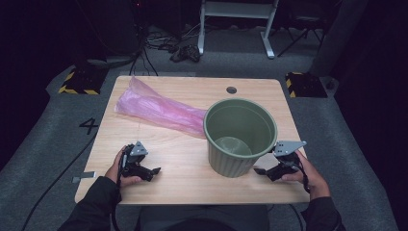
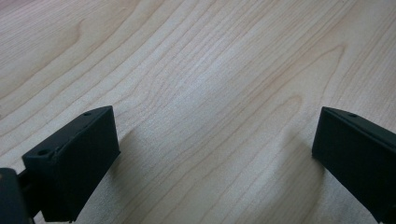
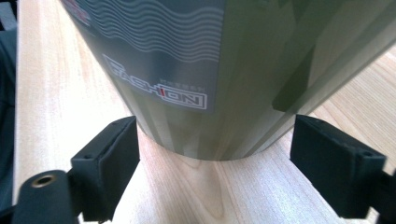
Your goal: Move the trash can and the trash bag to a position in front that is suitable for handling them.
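Both grippers, left gripper (image 1: 153,171) and right gripper (image 1: 262,171), stand open. Approach step: right faces the green bin (image 1: 239,137); next, fetch pink bag (image 1: 159,108).

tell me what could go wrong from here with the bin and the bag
The right gripper sits open, low at the green bin base; a push there might slide or tip the empty bin. The pink bag lies flat against the bin's far side, away from the open left gripper, and thin film may slip or bunch.

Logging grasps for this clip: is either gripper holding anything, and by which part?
Nothing is held. The left gripper is open over bare table; the right gripper is open beside the green bin.
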Demonstrator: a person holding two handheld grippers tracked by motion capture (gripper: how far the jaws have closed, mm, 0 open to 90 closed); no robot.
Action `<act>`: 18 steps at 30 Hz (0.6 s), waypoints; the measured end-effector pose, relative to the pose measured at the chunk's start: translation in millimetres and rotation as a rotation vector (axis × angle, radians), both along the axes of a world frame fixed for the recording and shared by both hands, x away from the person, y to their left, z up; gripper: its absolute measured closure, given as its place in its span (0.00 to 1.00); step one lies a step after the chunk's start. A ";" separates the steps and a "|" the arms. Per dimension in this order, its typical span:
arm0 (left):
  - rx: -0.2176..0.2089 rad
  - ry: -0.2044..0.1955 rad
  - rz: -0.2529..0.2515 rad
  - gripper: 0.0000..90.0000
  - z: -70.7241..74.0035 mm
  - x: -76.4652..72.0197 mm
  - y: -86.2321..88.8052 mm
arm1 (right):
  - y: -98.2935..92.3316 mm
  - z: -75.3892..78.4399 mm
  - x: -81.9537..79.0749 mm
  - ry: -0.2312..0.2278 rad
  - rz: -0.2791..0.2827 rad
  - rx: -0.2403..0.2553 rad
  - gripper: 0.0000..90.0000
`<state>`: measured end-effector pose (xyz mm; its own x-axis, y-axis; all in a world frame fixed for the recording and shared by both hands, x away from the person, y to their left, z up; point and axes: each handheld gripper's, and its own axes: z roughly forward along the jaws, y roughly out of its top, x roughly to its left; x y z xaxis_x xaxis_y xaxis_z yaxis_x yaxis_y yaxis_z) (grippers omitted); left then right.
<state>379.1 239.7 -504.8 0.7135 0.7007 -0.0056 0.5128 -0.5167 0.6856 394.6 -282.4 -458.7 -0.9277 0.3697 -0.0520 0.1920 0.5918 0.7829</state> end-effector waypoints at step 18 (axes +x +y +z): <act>0.001 0.002 0.001 0.00 0.1 0.0 -0.2 | -47.0 -0.6 39.0 -0.012 -0.506 0.038 0.23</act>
